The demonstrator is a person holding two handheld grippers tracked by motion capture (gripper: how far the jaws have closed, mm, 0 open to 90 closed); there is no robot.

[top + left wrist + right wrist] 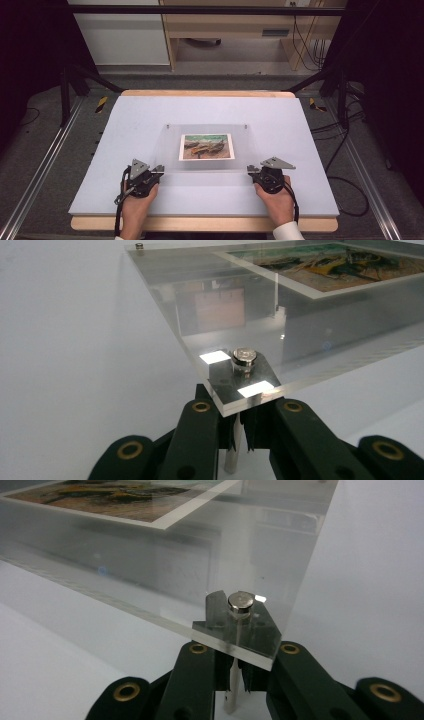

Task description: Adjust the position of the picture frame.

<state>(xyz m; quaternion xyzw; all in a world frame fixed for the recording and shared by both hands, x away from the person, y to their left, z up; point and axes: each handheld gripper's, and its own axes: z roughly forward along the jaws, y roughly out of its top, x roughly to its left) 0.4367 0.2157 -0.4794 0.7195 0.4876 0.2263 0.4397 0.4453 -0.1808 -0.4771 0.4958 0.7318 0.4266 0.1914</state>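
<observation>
1. The jaws of the left gripper [159,170] and of the right gripper [250,169] are each clamped on a metal standoff post under a near corner of the clear acrylic frame [210,129]. Gripping the posts rather than the sheet keeps the pads off the glossy face.
2. The desk [125,125], covered in white, fills the middle of the high view. The frame sits at its centre, so both hands reach it evenly from the bottom edge.
3. The frame holds a painted print [207,146] sandwiched flat. In both gripper views its near edge looks raised off the desk, I judge because the posts carry it.
4. The left post [235,450] runs down from a round cap [244,356], and the right post [233,687] from its cap [240,601]. Held at both near corners, the frame should stay level.
</observation>
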